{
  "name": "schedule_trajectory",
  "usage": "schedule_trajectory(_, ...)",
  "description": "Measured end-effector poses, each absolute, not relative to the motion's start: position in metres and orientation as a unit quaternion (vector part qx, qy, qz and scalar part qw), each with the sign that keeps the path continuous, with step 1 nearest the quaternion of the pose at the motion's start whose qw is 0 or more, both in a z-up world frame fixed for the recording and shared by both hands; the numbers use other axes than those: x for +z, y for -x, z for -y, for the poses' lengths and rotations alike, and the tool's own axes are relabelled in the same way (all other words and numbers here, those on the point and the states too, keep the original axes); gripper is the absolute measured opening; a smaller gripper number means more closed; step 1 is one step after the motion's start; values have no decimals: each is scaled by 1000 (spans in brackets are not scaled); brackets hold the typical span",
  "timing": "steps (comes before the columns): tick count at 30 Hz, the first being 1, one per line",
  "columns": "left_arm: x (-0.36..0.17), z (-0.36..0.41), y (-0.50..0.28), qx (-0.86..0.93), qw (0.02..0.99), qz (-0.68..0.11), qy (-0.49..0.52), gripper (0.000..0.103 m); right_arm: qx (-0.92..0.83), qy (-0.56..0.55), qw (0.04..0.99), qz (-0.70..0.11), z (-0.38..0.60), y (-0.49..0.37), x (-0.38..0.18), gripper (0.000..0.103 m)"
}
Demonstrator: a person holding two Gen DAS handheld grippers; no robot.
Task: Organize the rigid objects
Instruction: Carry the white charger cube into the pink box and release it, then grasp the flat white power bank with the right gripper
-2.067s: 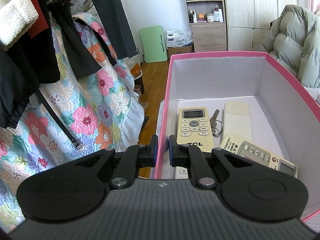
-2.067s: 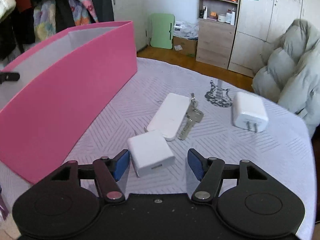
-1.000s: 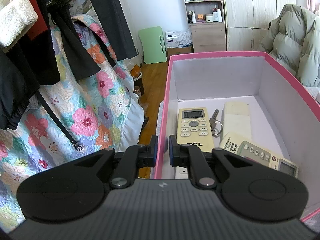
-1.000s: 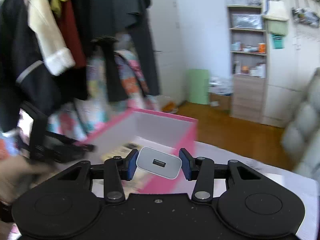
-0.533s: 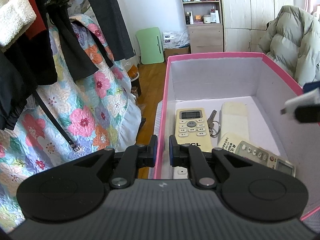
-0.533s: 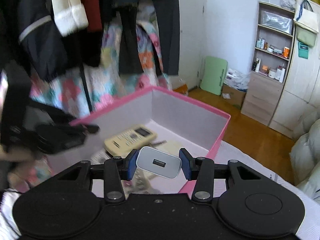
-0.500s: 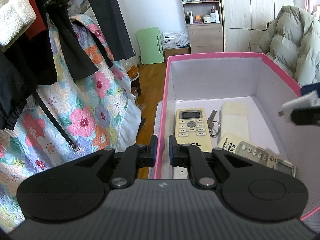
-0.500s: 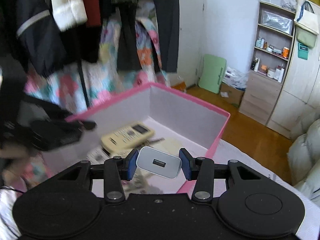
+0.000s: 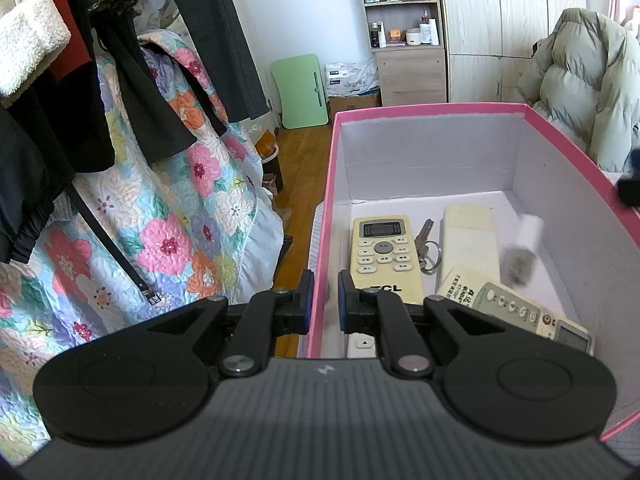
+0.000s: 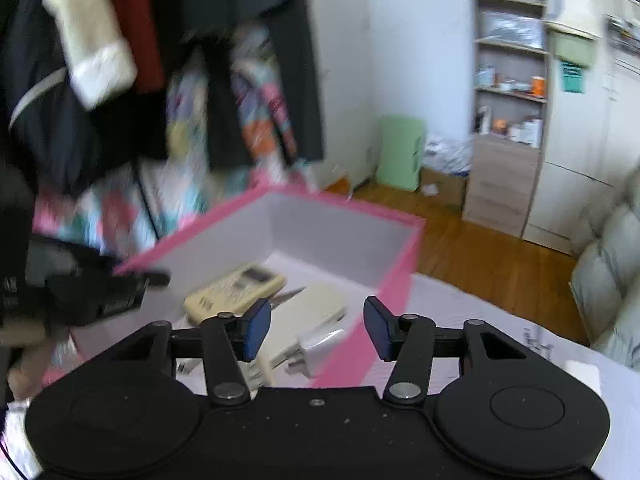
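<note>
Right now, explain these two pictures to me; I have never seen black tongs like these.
No robot here: a person carries a hand-held two-finger gripper in each hand, each with a camera looking along its fingers, so there is one picture per hand. In the left-hand view, the left gripper is shut on the near wall of the pink cardboard box, steadying it. Inside lie a cream TCL remote control, a bunch of metal keys, a plain cream rectangular block and a second, angled remote. In the right-hand view, the right gripper has just been opening; its jaws stand apart and empty. The small white plug-in charger appears blurred in the box below them.
</note>
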State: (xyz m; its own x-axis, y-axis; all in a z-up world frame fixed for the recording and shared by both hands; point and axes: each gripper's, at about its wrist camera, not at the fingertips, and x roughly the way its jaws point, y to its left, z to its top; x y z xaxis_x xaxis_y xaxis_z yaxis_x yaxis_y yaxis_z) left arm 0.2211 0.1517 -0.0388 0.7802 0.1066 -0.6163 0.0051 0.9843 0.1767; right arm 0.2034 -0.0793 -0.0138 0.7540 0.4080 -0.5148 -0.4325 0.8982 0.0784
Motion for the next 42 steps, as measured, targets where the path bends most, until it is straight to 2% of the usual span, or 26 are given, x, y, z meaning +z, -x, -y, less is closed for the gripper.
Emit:
schedule_trajectory(1, -39, -152, -221, 28, 940, -330, -85, 10, 217, 9, 941, -259, 91, -200, -14, 63)
schedule_trajectory(4, -38, -152, -221, 28, 940, -330, -82, 10, 187, -5, 948, -256, 120, -196, -20, 64)
schedule_trajectory(11, -38, -151, -221, 31, 939, -331, -88, 10, 138, -31, 924, -356, 161, -209, -58, 64)
schedule_trajectory(16, -39, -149, -221, 33, 939, -332, -88, 10, 115, -20, 913, -390, 160, -219, -83, 64)
schedule_trajectory(24, -39, -151, -222, 36, 938, -334, -82, 10, 109, 5, 915, -388, 146, -247, -103, 63)
schedule_trajectory(28, -38, -152, -222, 36, 938, -336, -83, 10, 94, 23, 915, -391, 140, -263, -117, 58)
schedule_trajectory(30, -39, -152, -223, 36, 938, -335, -83, 10, 95, 24, 917, -387, 140, -264, -116, 44)
schedule_trajectory(39, -39, -150, -221, 35, 938, -335, -82, 10, 100, 14, 907, -409, 138, -255, -112, 46)
schedule_trajectory(41, -38, -151, -221, 36, 938, -335, -83, 10, 100, 32, 906, -409, 134, -258, -112, 55)
schedule_trajectory(42, -38, -151, -222, 36, 938, -335, -83, 10, 99, 35, 907, -408, 133, -260, -112, 55)
